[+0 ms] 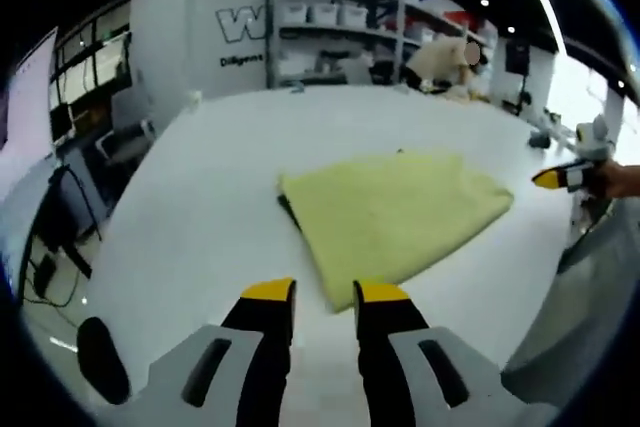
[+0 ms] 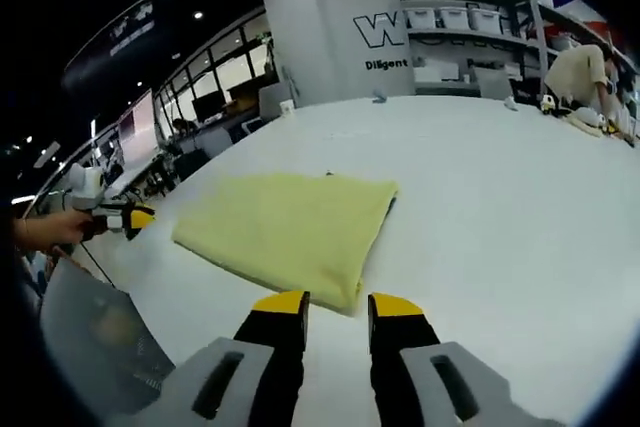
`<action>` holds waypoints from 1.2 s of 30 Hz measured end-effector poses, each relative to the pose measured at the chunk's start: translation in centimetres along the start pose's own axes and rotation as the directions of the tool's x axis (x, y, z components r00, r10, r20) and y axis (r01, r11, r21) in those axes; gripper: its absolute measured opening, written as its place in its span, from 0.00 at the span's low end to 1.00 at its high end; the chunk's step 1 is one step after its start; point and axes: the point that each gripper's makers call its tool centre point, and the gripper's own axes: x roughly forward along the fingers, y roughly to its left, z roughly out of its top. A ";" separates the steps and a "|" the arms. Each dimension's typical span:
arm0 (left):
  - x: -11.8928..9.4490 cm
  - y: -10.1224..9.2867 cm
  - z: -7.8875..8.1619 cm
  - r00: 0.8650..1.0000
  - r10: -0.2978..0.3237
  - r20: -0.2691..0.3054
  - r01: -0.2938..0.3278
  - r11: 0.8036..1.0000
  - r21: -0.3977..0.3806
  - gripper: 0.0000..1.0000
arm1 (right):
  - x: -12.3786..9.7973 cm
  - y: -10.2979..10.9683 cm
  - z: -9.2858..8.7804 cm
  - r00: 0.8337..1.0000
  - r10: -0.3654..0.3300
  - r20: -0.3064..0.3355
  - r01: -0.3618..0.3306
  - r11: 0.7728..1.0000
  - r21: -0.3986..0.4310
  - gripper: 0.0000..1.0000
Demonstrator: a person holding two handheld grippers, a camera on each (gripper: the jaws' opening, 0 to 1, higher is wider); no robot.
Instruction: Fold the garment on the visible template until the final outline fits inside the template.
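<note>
- Left gripper [image 1: 325, 295]: jaws parted by a narrow gap, nothing held.
- Right gripper [image 2: 337, 303]: same narrow gap, nothing held.
- Folded yellow garment [image 1: 395, 212] is seen flat just ahead of both tips, untouched.
- White table [image 1: 200, 207] bears it; shelving [image 1: 330, 37] is seen behind.

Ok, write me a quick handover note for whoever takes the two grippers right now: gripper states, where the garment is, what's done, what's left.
Left gripper: open, holding nothing, just short of the near edge of the yellow garment.
Right gripper: open, holding nothing, at the garment's near corner on its side.
Garment: lies flat on the white table, folded into a compact, roughly rectangular shape, in full sight of both gripper views.
Template: a thin dark edge shows from under one side of the garment; this may be it, but I cannot tell.
Done: the folding appears finished.
Left: check that the outline fits inside the template; tuck that side if it does not.
</note>
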 end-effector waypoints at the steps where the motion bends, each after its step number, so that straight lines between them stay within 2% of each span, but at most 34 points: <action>1: -0.4 -0.3 0.2 1.000 0.001 0.009 -0.001 1.000 0.009 0.36 | -0.3 0.2 0.3 1.000 0.003 0.012 -0.003 1.000 -0.019 0.26; 4: -2.1 -2.0 2.0 0.996 -0.007 0.085 0.008 1.000 -0.004 0.56 | -1.4 0.9 1.2 0.998 0.005 0.056 -0.001 0.998 -0.062 0.42; 6: -2.7 -2.4 2.4 0.993 -0.021 0.119 0.024 0.999 -0.024 0.61 | -1.9 1.5 1.7 0.996 0.006 0.085 0.000 0.997 -0.077 0.54; 7: -3.3 -2.2 2.7 0.988 -0.012 0.152 0.018 0.999 -0.042 0.65 | -2.2 1.6 1.7 0.995 0.017 0.099 -0.009 0.997 -0.082 0.57; 10: -3.9 -2.2 2.7 0.987 -0.016 0.161 0.022 0.999 -0.034 0.78 | -3.0 2.4 1.8 0.995 0.025 0.094 -0.014 0.994 -0.111 0.60; 11: -4.5 -2.4 3.1 0.986 -0.008 0.167 0.008 1.000 -0.003 0.82 | -3.5 3.0 1.9 0.995 0.025 0.091 -0.014 0.992 -0.122 0.60; 13: -5.2 -2.5 3.5 0.981 0.003 0.193 -0.004 1.000 0.001 0.86 | -3.9 3.3 2.0 0.995 0.027 0.100 -0.014 0.992 -0.126 0.63; 15: -5.7 -2.8 4.3 0.970 -0.003 0.245 0.009 1.000 -0.019 0.91 | -4.6 3.7 2.5 0.991 0.028 0.130 -0.013 0.993 -0.117 0.70; 17: -6.1 -3.2 4.4 0.967 -0.004 0.256 0.010 1.000 -0.022 0.99 | -5.1 3.9 2.7 0.988 0.023 0.153 -0.005 0.993 -0.114 0.77; 20: -6.3 -3.3 4.4 0.966 -0.004 0.257 0.010 1.000 -0.020 0.99 | -5.4 4.1 2.7 0.987 0.017 0.158 0.000 0.994 -0.107 0.86; 22: -6.7 -3.9 4.4 0.966 -0.003 0.259 0.008 1.000 -0.019 0.99 | -6.2 4.3 2.5 0.985 0.009 0.173 0.008 0.995 -0.095 0.87; 24: -7.0 -4.7 4.4 0.958 -0.002 0.286 0.020 0.998 -0.062 0.99 | -6.5 4.6 2.3 0.984 0.010 0.176 0.008 0.995 -0.096 0.88; 25: -6.9 -4.8 4.0 0.959 0.001 0.282 0.022 0.997 -0.078 0.99 | -6.6 4.8 2.3 0.984 0.012 0.179 0.006 0.995 -0.099 0.88; 28: -6.6 -5.4 2.9 0.968 -0.014 0.249 0.031 0.997 -0.065 0.99 | -6.8 4.8 1.9 0.983 0.012 0.184 0.006 0.995 -0.101 0.91; 29: -6.7 -5.5 2.8 0.972 -0.014 0.233 0.022 0.999 -0.031 0.99 | -6.8 4.8 1.7 0.983 0.014 0.181 0.004 0.995 -0.099 0.91; 31: -6.9 -5.5 3.2 0.969 -0.009 0.245 0.017 0.999 -0.030 0.99 | -6.9 5.1 1.4 0.984 0.014 0.179 0.004 0.995 -0.096 0.91; 32: -7.0 -5.8 3.5 0.963 -0.018 0.268 0.033 0.998 -0.049 0.99 | -7.0 5.3 1.3 0.984 0.016 0.176 0.002 0.995 -0.102 0.90; 36: -6.6 -5.2 2.9 0.968 -0.005 0.250 0.015 0.999 -0.038 0.99 | -7.0 5.1 1.4 0.983 0.006 0.184 0.014 0.994 -0.106 0.88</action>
